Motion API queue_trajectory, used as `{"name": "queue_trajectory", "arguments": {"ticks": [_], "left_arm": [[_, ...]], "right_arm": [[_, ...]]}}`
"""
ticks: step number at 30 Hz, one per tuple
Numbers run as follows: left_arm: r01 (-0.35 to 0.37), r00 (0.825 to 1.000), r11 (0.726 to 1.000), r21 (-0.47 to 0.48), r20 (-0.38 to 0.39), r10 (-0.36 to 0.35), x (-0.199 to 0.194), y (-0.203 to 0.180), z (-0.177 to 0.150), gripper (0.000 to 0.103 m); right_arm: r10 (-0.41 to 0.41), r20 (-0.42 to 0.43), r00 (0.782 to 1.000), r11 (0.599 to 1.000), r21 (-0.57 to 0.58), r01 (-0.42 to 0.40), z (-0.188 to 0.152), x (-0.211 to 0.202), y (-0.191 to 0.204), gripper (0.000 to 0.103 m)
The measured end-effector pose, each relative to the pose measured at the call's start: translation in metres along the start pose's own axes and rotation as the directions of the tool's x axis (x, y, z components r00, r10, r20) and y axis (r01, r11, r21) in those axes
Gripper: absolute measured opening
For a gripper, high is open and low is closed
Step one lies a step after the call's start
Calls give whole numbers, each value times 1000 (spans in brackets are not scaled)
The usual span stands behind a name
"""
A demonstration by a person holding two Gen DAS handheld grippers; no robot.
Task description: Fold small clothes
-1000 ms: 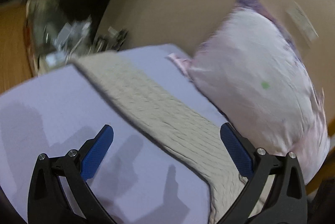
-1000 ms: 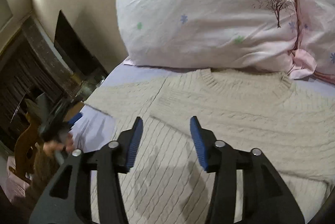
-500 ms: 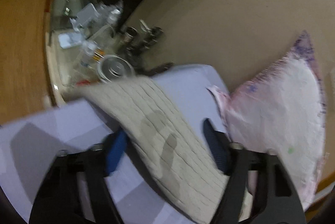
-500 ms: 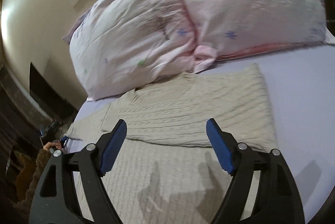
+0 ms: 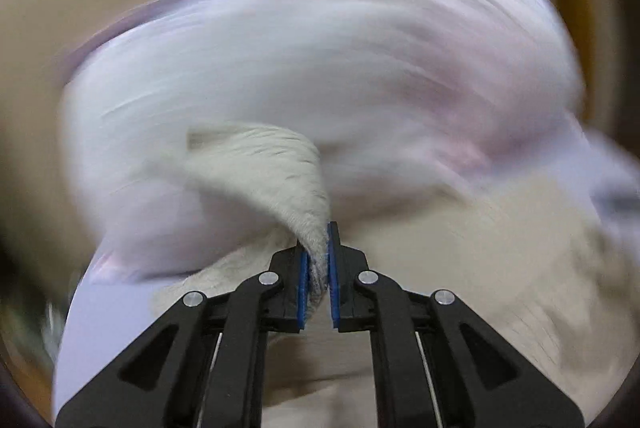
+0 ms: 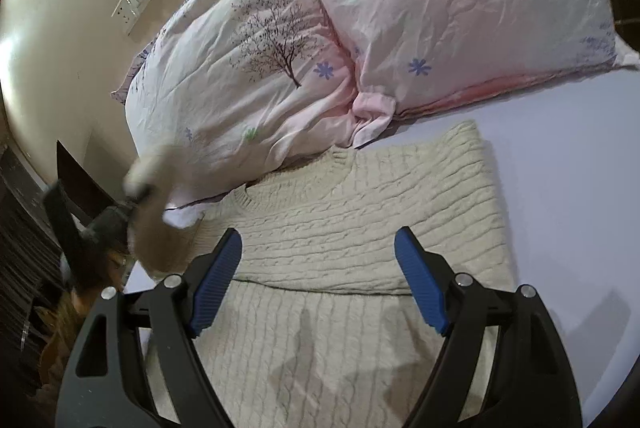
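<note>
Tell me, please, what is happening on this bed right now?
A person is folding a cream cable-knit sweater on the lavender bedsheet. The left gripper is shut on one sleeve and lifts it in front of the floral pillows; that view is blurred. The right gripper hovers open above the sweater's body, where the other sleeve already lies folded across the chest.

Your left wrist view is smeared by heavy motion blur; only the black left hand-held gripper (image 5: 318,260) stays sharp. Your right view is crisp, warmly lit, with soft shadows on the cream cable-knit sweater (image 6: 360,212) and dark fisheye corners.
</note>
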State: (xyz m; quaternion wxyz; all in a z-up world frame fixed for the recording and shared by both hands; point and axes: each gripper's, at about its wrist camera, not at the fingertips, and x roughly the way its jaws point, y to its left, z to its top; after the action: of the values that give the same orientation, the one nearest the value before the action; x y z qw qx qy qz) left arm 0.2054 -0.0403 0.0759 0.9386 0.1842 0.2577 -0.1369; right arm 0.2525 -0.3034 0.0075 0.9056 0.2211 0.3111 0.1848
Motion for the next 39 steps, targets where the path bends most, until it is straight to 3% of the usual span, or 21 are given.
{"name": "queue_trajectory", "arguments": {"ticks": [2, 4, 6, 7, 8, 12, 15, 20, 21, 23, 24, 28, 32, 35, 36, 39], "left_arm": [[63, 997, 984, 167, -43, -57, 12, -61, -9, 12], [97, 994, 973, 211, -68, -85, 12, -81, -17, 14], [97, 994, 984, 150, -66, -87, -1, -64, -25, 28], [97, 994, 990, 102, -63, -91, -7, -49, -27, 43], [98, 994, 995, 32, -59, -96, -17, -29, -32, 52], [88, 988, 989, -117, -116, -102, -41, 24, -62, 52], [67, 982, 980, -185, -164, -98, -52, 47, -87, 53], [45, 980, 970, -239, -175, -89, -63, 63, -108, 57], [49, 980, 968, -245, -175, -94, -62, 62, -108, 57], [54, 980, 966, -255, -170, -100, -65, 64, -109, 57], [55, 981, 963, -263, -166, -101, -65, 65, -108, 57], [91, 979, 937, -339, -143, -147, -83, 79, -118, 58], [162, 965, 870, -467, -111, -239, -109, 95, -142, 62], [207, 950, 820, -534, -90, -299, -125, 94, -162, 64], [214, 947, 810, -547, -89, -310, -128, 93, -167, 65], [215, 940, 797, -564, -102, -326, -140, 85, -183, 68]], "right_arm": [[1, -26, 1000, 1000, 30, 0, 0, 7, -6, 79], [4, -50, 999, 998, 62, -1, 1, 9, -14, 78], [8, -75, 997, 995, 96, -1, 3, 9, -24, 72], [5, -85, 996, 994, 106, 4, 4, 9, -28, 65], [0, -91, 996, 994, 110, 10, 5, 10, -30, 62], [16, -162, 987, 985, 169, 11, 14, 37, -36, 48], [78, -202, 976, 966, 258, -24, 21, 64, -40, 45], [167, -212, 963, 879, 475, -47, 20, 106, -56, 44], [169, -195, 966, 866, 497, -51, 20, 109, -58, 39], [156, -147, 977, 863, 501, -63, 24, 111, -58, 10], [137, -108, 985, 882, 466, -71, 28, 108, -55, 7], [73, -4, 997, 949, 309, -68, 30, 70, -31, 7], [-4, 36, 999, 977, 214, -4, 4, 19, -21, 7], [-68, -6, 998, 976, 209, 68, -19, 4, -34, 13], [-83, -33, 996, 973, 214, 88, -26, 1, -40, 17], [-103, -37, 994, 971, 215, 109, -44, -22, -49, 54]]}}
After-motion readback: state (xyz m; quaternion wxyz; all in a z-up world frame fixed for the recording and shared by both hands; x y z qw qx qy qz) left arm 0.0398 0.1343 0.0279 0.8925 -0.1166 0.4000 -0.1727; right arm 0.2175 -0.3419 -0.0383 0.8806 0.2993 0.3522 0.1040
